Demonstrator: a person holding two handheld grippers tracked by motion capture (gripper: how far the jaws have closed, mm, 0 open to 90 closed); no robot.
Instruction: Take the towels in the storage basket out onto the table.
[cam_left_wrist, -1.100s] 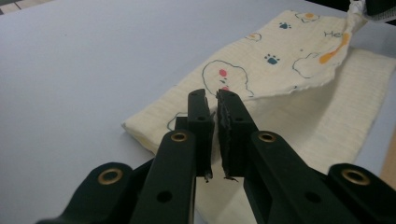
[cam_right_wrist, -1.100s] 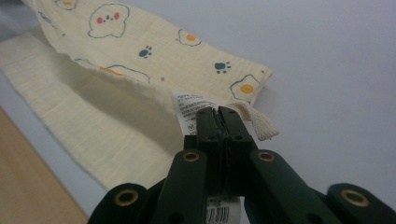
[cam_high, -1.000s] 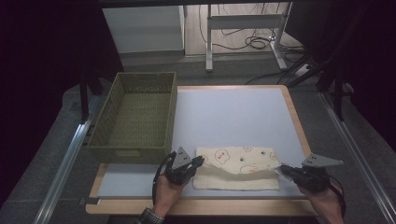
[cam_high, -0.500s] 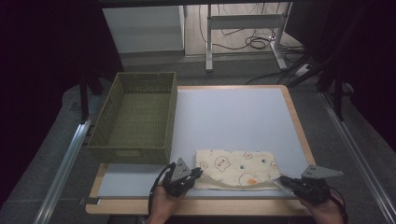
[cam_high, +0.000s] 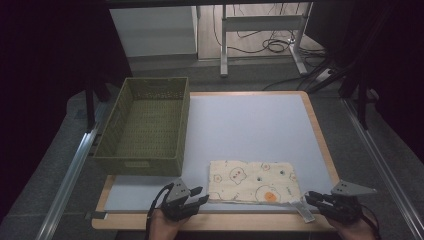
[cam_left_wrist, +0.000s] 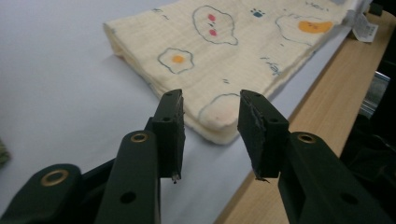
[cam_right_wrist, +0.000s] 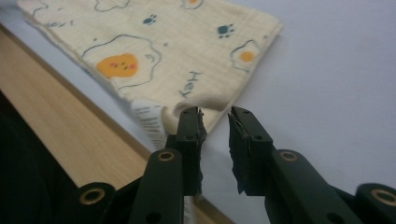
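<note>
A folded cream cloth (cam_high: 252, 181) with egg and paw prints lies flat near the front edge of the white mat (cam_high: 250, 125). My left gripper (cam_high: 201, 195) sits at the cloth's near left corner. Its jaws have just been opening, and that corner (cam_left_wrist: 219, 130) lies in the gap without touching the pads (cam_left_wrist: 175, 135). My right gripper (cam_high: 311, 197) rests at the near right corner, also just opened. Nothing is between its jaws (cam_right_wrist: 215, 128); the cloth's corner (cam_right_wrist: 205, 100) and a white label (cam_right_wrist: 149, 122) lie just ahead of the tips.
An olive woven basket (cam_high: 145, 125) stands on the left of the table with nothing in it. The wooden table rim (cam_high: 220, 220) runs right under both grippers. Metal rails (cam_high: 70, 170) flank the table, and cables lie on the floor behind.
Both grippers drew back toward the front edge with the cloth's near corners, then opened and let go. The cloth now lies flat.
</note>
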